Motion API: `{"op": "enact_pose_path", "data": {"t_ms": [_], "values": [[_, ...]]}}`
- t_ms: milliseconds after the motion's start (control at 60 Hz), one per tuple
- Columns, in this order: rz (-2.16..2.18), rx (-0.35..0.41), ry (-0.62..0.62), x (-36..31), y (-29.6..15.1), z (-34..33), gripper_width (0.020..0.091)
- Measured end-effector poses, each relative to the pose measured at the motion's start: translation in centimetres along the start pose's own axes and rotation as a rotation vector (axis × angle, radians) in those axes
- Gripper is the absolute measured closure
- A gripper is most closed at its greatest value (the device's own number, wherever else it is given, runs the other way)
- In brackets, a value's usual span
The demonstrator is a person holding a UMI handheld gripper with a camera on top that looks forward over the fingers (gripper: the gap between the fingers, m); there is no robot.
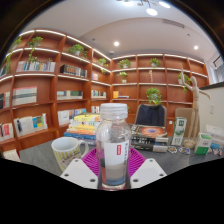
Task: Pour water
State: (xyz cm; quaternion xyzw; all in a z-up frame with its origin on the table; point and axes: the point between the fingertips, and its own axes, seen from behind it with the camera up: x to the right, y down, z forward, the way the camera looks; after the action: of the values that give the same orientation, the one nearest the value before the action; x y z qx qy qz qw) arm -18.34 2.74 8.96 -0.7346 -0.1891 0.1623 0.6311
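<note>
Gripping the clear plastic bottle (114,146), the gripper (113,166) has its two white fingers (82,172) closed against the bottle's lower body, one on each side. The magenta pads (95,160) on the inner faces show at both flanks of the bottle, pressed to its wall. The bottle stands upright between the fingers. It has a white cap (113,109) screwed on top and a label with a red band (113,151) around its middle. Whether the bottle's base touches the table (40,160) cannot be told, since the fingers hide it.

Just left of the bottle and slightly beyond the left finger stands a white mug (66,150) with a dark pattern, its handle turned toward the bottle. The mug rests on the grey table and is close to the bottle but not touching it.

Beyond the mug lies a stack of books (84,127) with coloured spines. To the right of the bottle, farther back on the table, sit more books and small items (152,139), followed by a cluster of small containers (205,144) near the far right; their details are too small to tell.

Behind the table, wooden bookshelves (55,70) line the walls, lit by strip lights along the shelf edges. Potted plants (154,96) stand on several shelves. A dark chair (151,115) stands behind the table. Round ceiling lights (152,11) shine overhead.
</note>
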Motion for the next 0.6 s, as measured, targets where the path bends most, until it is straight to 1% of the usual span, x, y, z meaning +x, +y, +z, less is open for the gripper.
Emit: {"op": "enact_pose_path", "data": {"t_ms": [67,100,117,183,250,283,300,317,333,350,383,600], "values": [[0.000,0.019,0.011,0.0,-0.1,-0.3,0.0753],[0.005,0.025,0.015,0.0,-0.1,-0.3,0.0710],[0.008,0.026,0.016,0.1,-0.1,-0.3,0.0711],[0.017,0.020,0.023,0.2,-0.1,-0.1,0.0643],[0.007,0.001,0.031,0.3,0.2,-0.1,0.0595],[-0.002,-0.039,0.042,0.5,1.0,-0.1,0.0530],[-0.005,-0.061,0.051,0.6,1.5,-0.4,0.0480],[-0.005,-0.081,0.059,0.7,1.9,-0.5,0.0394],[-0.003,-0.096,0.068,0.9,2.2,-0.7,0.0375],[0.001,-0.103,0.077,1.0,2.4,-1.0,0.0308],[0.012,-0.107,0.089,1.2,2.5,-1.5,0.0266],[0.049,-0.102,0.208,3.3,2.5,-9.0,0.0247]]}}
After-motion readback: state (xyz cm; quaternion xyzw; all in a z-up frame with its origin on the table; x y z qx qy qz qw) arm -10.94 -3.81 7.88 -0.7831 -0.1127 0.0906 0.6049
